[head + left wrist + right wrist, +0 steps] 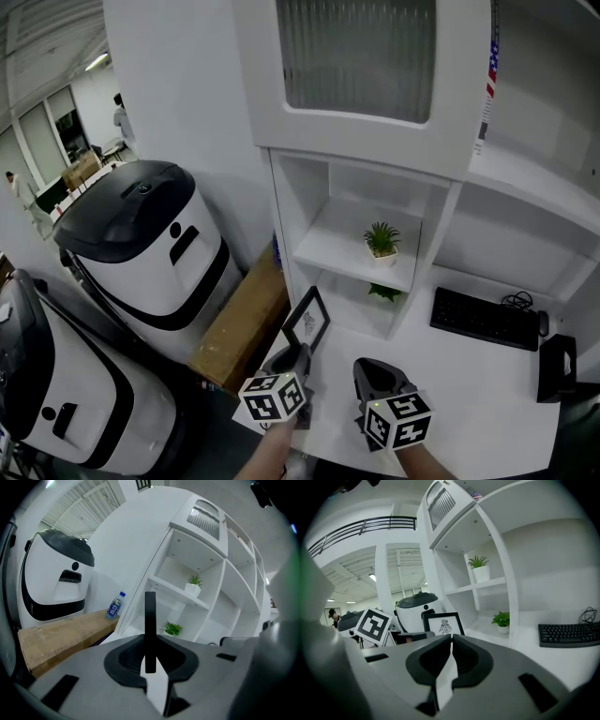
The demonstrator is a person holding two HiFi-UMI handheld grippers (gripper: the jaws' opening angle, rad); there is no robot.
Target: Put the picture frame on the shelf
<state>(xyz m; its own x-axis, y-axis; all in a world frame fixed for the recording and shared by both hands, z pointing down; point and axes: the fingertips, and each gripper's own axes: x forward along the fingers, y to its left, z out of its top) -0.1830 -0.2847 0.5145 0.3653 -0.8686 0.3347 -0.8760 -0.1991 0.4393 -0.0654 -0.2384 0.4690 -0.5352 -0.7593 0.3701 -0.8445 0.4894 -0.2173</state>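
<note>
The picture frame point(308, 319) is black with a white print. It stands tilted above the white desk's left end, below the shelf unit point(356, 246). My left gripper point(292, 355) is shut on its lower edge. In the left gripper view the frame point(150, 620) shows edge-on as a thin black bar between the jaws of the left gripper point(150, 657). My right gripper point(374, 372) hovers just right of it, shut and empty. In the right gripper view, where the right gripper point(451, 644) has its jaws together, the frame point(443, 623) faces the camera.
A potted plant point(382, 240) stands on the middle shelf, another plant point(384, 292) in the bay below. A keyboard point(484, 319) and a black box point(557, 367) lie on the desk at right. A cardboard box point(243, 325), a bottle point(115, 605) and white-black machines point(150, 239) stand left.
</note>
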